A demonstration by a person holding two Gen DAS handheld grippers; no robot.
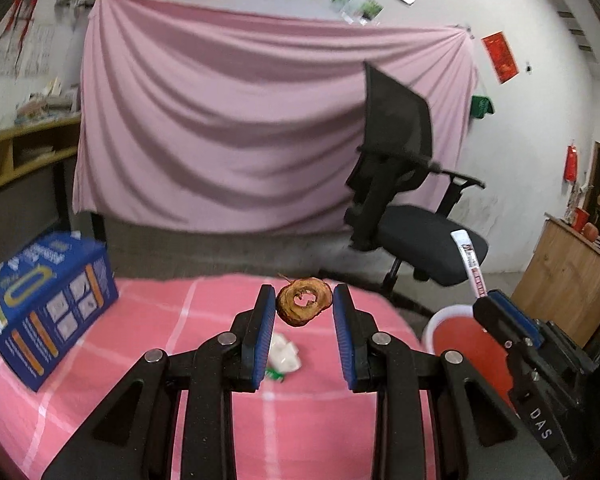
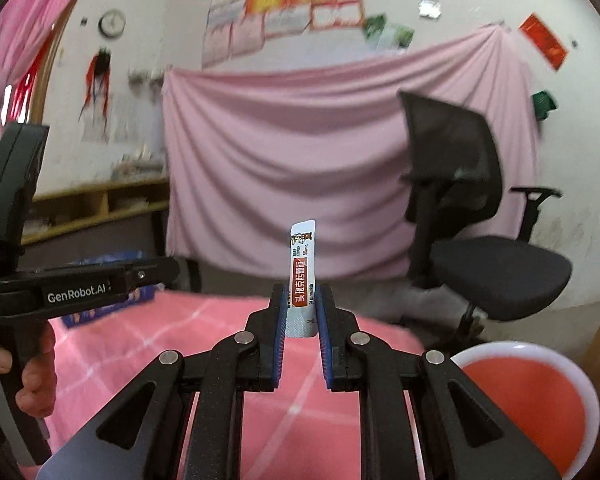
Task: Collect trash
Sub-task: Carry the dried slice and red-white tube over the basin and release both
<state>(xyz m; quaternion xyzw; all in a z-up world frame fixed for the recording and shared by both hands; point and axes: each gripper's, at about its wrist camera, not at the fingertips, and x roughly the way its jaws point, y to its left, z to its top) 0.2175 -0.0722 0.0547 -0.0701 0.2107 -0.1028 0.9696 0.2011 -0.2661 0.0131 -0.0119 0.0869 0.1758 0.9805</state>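
Red bin [image 2: 540, 400] w/ a white rim sits at about 4 o'clock off the table edge in the right wrist view; what shows of its inside is bare red, nothing seen in it. From the left wrist view the same bin shows at 3 o'clock, partly behind the right gripper. Blue box [image 1: 48, 304] stands tilted on the pink checked tablecloth [image 1: 180, 320] at 9 o'clock, closed, contents can't be told. Left gripper [image 1: 304, 304] pinches a dried fruit ring [image 1: 304, 306] betw its blue pads [image 1: 262, 320], held up above the cloth: brown, wrinkled, round w/ a ragged hole in the middle, small stem bit at the top. Right gripper [image 2: 302, 312] is clamped on a narrow sachet [image 2: 302, 276] that stands upright, white and pale blue w/ a red label band and printed characters, top end sticking well above the fingertips. A crumpled white wrapper [image 1: 284, 354] w/ a green bit lies on the cloth just below the left pads. Black office chair [image 2: 480, 216] stands behind at 2 o'clock, pink sheet [image 2: 300, 152] hung across the wall. A hand [image 2: 32, 376] grips the left gripper's handle at 9 o'clock in the right wrist view
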